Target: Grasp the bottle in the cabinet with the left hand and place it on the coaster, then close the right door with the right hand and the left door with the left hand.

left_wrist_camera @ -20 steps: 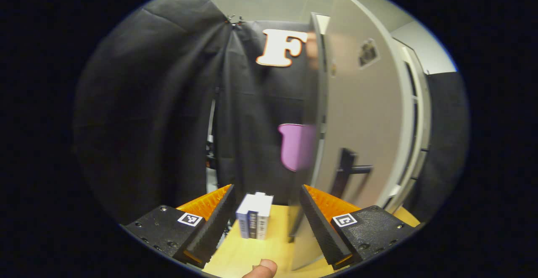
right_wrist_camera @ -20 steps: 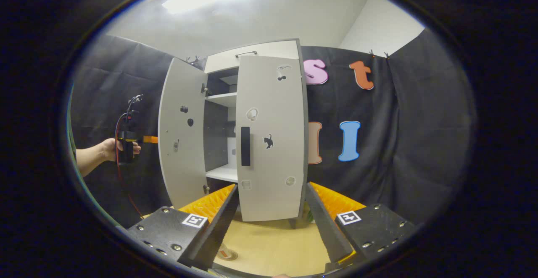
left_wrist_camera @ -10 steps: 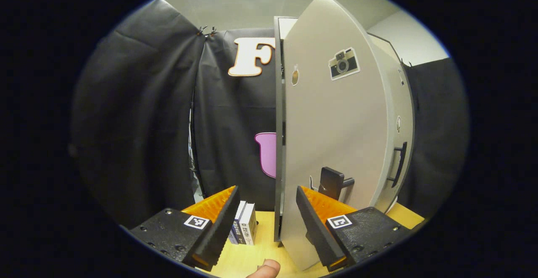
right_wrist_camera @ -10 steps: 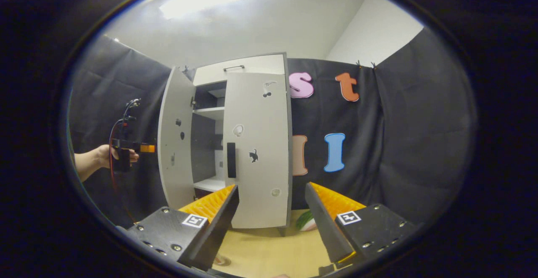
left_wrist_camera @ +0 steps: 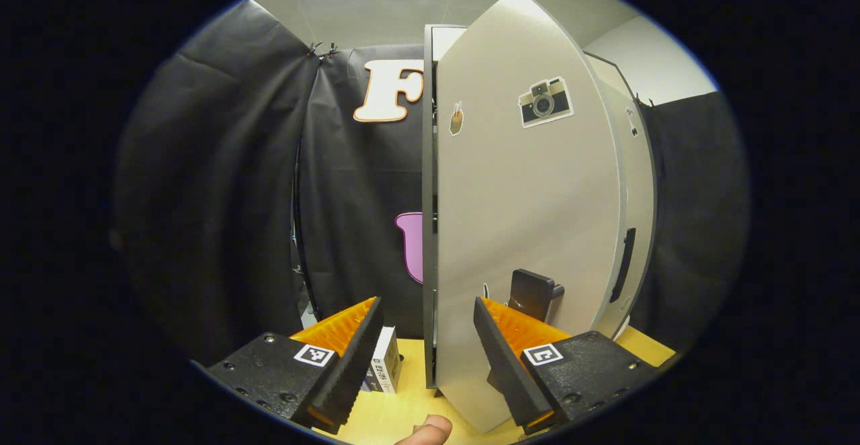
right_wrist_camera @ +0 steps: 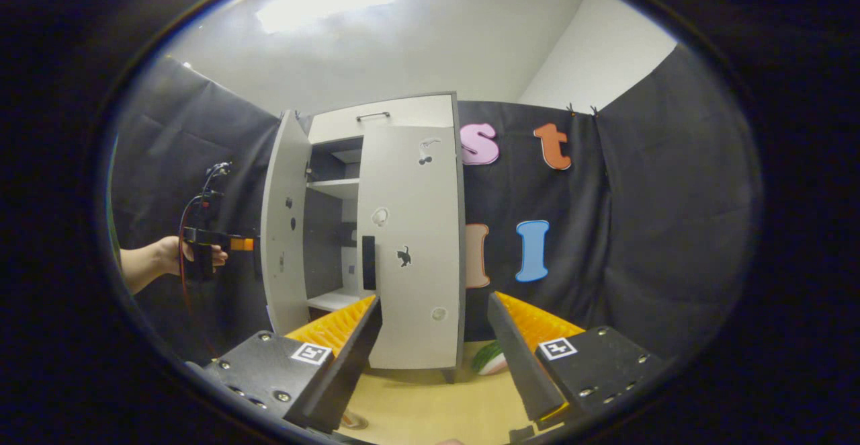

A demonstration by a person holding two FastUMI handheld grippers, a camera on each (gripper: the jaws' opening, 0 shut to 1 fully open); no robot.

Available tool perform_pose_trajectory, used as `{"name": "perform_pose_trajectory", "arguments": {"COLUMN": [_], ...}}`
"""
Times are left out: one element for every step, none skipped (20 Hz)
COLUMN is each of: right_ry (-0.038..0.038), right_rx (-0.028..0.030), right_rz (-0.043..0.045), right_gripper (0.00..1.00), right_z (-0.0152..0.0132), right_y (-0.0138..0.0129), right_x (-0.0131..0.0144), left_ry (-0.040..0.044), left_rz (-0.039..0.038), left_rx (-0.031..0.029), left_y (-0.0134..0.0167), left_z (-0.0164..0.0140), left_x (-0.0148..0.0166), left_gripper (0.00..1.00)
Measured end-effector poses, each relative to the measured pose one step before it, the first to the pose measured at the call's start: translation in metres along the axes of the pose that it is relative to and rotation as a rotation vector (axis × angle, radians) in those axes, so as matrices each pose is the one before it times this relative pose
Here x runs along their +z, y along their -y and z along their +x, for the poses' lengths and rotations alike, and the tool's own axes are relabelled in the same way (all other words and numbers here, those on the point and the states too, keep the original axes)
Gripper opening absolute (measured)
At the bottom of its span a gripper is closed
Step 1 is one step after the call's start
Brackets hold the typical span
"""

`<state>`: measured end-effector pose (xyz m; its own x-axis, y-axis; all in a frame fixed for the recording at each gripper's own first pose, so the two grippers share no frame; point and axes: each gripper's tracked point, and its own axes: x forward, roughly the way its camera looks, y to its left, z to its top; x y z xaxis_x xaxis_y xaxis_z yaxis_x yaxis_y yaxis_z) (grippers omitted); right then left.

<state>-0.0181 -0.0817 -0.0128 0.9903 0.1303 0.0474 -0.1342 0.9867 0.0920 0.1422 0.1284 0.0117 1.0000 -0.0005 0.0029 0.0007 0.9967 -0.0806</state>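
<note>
yellow table (right_wrist_camera: 430, 411): one cabinet (right_wrist_camera: 386, 112), two doors, left door (left_wrist_camera: 524, 230) ajar.

White cabinet (right_wrist_camera: 386, 115): right door (right_wrist_camera: 410, 250) shut, left door (right_wrist_camera: 285, 230) still ajar.

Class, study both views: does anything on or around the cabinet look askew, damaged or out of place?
Nothing looks damaged or spilled. The left door stands ajar while the right door is shut, but it simply hasn't been closed yet.
</note>
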Motion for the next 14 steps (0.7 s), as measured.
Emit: {"name": "perform_pose_trajectory", "arguments": {"right_ry": [-0.00513, -0.00912, -0.005, 0.00054, 0.00075, -0.00232, -0.00142, -0.00261, -0.00474, -0.00686, -0.00808, -0.00785, -0.00623, -0.00514], "right_rx": [-0.0013, 0.00072, -0.00488, -0.00329, 0.00466, 0.00925, 0.0033, 0.00321, -0.00466, -0.00524, -0.00165, 0.00162, -0.00078, 0.00284], "right_rz": [0.00039, 0.00162, -0.00319, -0.00543, -0.00536, -0.00089, 0.00137, 0.00142, 0.00084, -0.00017, 0.00062, 0.00034, 0.0029, 0.00373], "right_gripper": [0.96, 0.96, 0.96, 0.92, 0.96, 0.96, 0.96, 0.96, 0.92, 0.96, 0.96, 0.96, 0.96, 0.96], "right_z": [-0.0002, 0.0002, -0.00053, -0.00058, -0.00026, 0.00068, 0.00125, -0.00088, 0.00029, -0.00123, -0.00073, -0.0005, 0.00094, 0.00003], "right_y": [-0.00061, -0.00077, 0.00077, 0.00059, -0.00035, -0.00091, -0.00005, 0.00008, 0.0012, 0.00003, -0.00055, -0.00088, -0.00031, -0.00097], "right_x": [-0.00283, -0.00266, -0.00143, 0.00026, -0.00036, -0.00083, -0.00004, -0.002, -0.00141, -0.00282, -0.00205, -0.00217, -0.00234, -0.00159], "left_ry": [-0.00214, -0.00162, 0.0021, 0.00162, 0.00219, 0.00043, -0.00556, -0.00164, -0.00047, 0.00067, 0.00048, -0.00473, -0.00726, -0.00609], "left_rz": [0.00268, 0.00372, 0.00374, 0.0037, 0.00294, 0.00732, 0.01133, 0.01099, 0.00728, -0.00224, -0.01041, -0.0143, -0.01442, -0.01154], "left_rx": [-0.00134, -0.00014, -0.00213, -0.0024, -0.00196, -0.00297, 0.00219, 0.00741, 0.00754, 0.00746, 0.00134, 0.00264, 0.00534, 0.0037], "left_y": [0.00083, 0.00149, 0.00171, 0.00265, 0.00203, 0.0026, -0.0001, -0.00085, -0.00138, -0.00145, -0.00013, -0.00052, -0.00119, -0.00072], "left_z": [0.00079, 0.00065, 0.0011, 0.00112, 0.00097, 0.00163, 0.00088, 0.0011, 0.0008, 0.00134, 0.00116, 0.0024, 0.00139, 0.00176], "left_x": [0.00033, -0.00034, 0.00113, 0.00002, 0.00049, 0.00042, -0.00113, -0.00111, 0.00024, -0.00129, -0.00029, -0.00169, -0.00227, -0.00234], "left_gripper": [0.87, 0.85, 0.87, 0.87, 0.87, 0.87, 0.87, 0.87, 0.87, 0.87, 0.87, 0.85, 0.87, 0.87]}}
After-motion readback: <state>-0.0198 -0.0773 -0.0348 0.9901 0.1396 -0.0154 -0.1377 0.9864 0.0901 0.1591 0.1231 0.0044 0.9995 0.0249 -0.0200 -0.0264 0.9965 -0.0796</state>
